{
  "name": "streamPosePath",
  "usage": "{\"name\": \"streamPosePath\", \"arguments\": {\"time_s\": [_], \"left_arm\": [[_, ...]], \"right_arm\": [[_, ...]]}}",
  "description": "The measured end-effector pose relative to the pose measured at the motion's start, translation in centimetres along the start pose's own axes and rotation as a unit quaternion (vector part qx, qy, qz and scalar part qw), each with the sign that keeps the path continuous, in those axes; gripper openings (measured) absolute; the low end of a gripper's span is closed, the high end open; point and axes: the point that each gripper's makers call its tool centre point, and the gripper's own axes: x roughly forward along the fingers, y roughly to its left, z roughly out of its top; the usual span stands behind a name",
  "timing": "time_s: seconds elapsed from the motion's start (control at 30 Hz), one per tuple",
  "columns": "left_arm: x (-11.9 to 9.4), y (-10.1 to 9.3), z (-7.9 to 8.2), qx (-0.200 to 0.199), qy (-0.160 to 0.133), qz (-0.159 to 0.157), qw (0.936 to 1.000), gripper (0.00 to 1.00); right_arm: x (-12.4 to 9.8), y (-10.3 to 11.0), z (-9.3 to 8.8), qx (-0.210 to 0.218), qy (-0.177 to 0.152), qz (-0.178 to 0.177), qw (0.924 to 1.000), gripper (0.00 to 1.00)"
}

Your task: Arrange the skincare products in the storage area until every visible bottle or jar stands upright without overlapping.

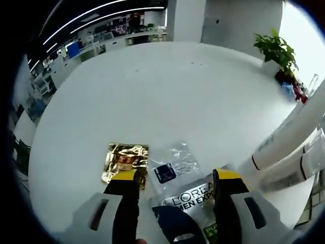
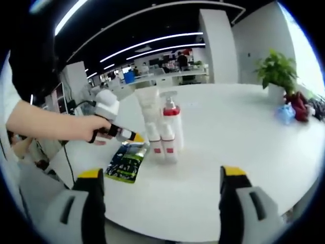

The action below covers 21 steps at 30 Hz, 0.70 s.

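Observation:
My left gripper is open and hovers low over the white table. A L'Oreal Men Expert sachet lies flat between its jaws. Beside it lie a clear sachet with a dark blue square and a gold foil sachet. White tubes rise at the right edge. In the right gripper view, the white tubes and a red-and-white pump bottle stand upright together, with a dark green sachet lying to their left. A hand holds the left gripper just left of the tubes. My right gripper is open, well short of them.
A potted plant and some red and blue items sit at the table's far right. The plant also stands at the far edge in the left gripper view. Office desks line the background. The person's arm reaches in from the left.

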Motion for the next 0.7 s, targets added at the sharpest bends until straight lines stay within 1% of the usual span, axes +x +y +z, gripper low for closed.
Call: {"name": "streamPosePath", "arguments": {"time_s": [0.1, 0.2, 0.23, 0.27, 0.4, 0.6, 0.7], "left_arm": [[0.2, 0.0, 0.2, 0.004, -0.001, 0.005, 1.0, 0.57], [0.5, 0.3, 0.1, 0.01, 0.0, 0.013, 0.9999, 0.54], [0.5, 0.6, 0.2, 0.023, -0.001, 0.019, 0.9995, 0.52], [0.6, 0.5, 0.3, 0.017, -0.003, 0.015, 0.9997, 0.52], [0.7, 0.7, 0.5, 0.019, -0.007, 0.013, 0.9997, 0.51], [1.3, 1.2, 1.2, 0.033, -0.016, 0.003, 0.9993, 0.44], [1.5, 1.6, 1.4, 0.038, -0.021, -0.001, 0.999, 0.38]], "right_arm": [[0.1, -0.1, 0.0, 0.004, 0.001, -0.002, 1.0, 0.95], [0.1, -0.1, -0.1, 0.005, 0.002, -0.003, 1.0, 0.95], [0.1, -0.1, -0.1, 0.005, 0.002, -0.003, 1.0, 0.94], [0.1, -0.1, -0.1, 0.006, 0.003, -0.004, 1.0, 0.94], [0.1, -0.1, -0.2, 0.008, 0.003, -0.006, 0.9999, 0.94], [0.1, -0.1, -0.3, 0.009, 0.002, -0.008, 0.9999, 0.94], [0.1, -0.2, -0.3, 0.011, 0.001, -0.009, 0.9999, 0.94]]}}
